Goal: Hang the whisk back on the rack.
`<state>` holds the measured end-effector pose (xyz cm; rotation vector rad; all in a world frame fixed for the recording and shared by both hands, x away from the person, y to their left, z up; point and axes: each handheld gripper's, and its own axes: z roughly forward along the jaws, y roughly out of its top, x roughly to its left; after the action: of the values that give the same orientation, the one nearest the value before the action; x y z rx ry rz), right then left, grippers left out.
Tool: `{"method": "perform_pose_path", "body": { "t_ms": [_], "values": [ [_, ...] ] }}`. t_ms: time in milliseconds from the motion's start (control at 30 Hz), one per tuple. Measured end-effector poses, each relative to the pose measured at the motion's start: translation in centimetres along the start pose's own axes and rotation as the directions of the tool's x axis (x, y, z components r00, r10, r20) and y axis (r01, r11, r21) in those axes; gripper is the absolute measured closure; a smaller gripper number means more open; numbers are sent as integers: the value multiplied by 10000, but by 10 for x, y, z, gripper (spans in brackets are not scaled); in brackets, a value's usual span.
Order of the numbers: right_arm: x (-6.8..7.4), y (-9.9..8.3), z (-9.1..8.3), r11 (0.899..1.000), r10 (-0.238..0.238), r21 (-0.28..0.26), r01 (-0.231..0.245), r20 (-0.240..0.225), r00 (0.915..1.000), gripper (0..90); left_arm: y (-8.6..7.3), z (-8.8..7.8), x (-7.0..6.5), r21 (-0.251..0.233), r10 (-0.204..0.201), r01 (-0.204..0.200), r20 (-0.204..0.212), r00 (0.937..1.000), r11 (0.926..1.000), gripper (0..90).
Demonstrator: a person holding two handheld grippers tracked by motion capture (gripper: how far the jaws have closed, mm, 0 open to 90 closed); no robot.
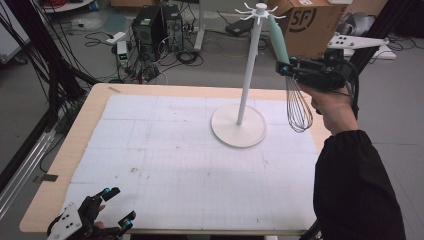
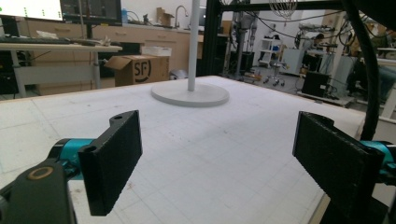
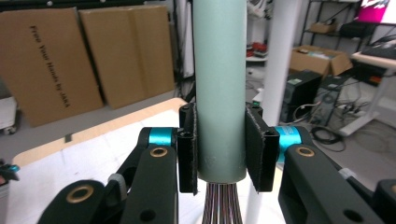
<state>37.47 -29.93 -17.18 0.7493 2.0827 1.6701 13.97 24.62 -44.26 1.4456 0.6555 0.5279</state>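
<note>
A whisk [image 1: 294, 90] with a pale green handle hangs wires-down, clenched by the right gripper [image 1: 286, 67] just beside the top hooks of a white stand [image 1: 248, 75]. Hanging it is not yet done. The left gripper [image 1: 116, 207] rests released, well apart.

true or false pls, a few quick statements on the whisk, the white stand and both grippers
1. The right gripper is shut on the whisk at its pale green handle. True.
2. The whisk lies flat on the table mat. False: it is held in the air beside the stand's pole, wire end down.
3. The left gripper holds the stand. False: its fingers are wide open with nothing between them, near the table's front edge.
4. The stand rests upright on the white mat. True.
5. The whisk's handle top is up near the stand's hooks. True.
</note>
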Motion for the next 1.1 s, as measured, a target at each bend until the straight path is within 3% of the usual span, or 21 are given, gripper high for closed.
{"method": "perform_pose_path", "body": {
  "t_ms": [300,667,800,1100],
  "values": [
    [-12,-4,-11,9998,167,-120,-163,369,9992,698,-1,11,0,115,-45,43,169,9998,9999,164],
    [-22,-10,0,9997,237,-93,-233,555,9982,698,-1,12,1,81,-158,157,119,9998,9998,164],
    [-20,-10,5,9999,104,-69,-99,660,9978,698,-1,12,2,94,-124,123,145,9998,9999,164],
    [-15,-9,15,9995,-279,158,260,1379,9900,698,0,9,3,-64,-132,133,206,9997,9999,164]
  ]
}}
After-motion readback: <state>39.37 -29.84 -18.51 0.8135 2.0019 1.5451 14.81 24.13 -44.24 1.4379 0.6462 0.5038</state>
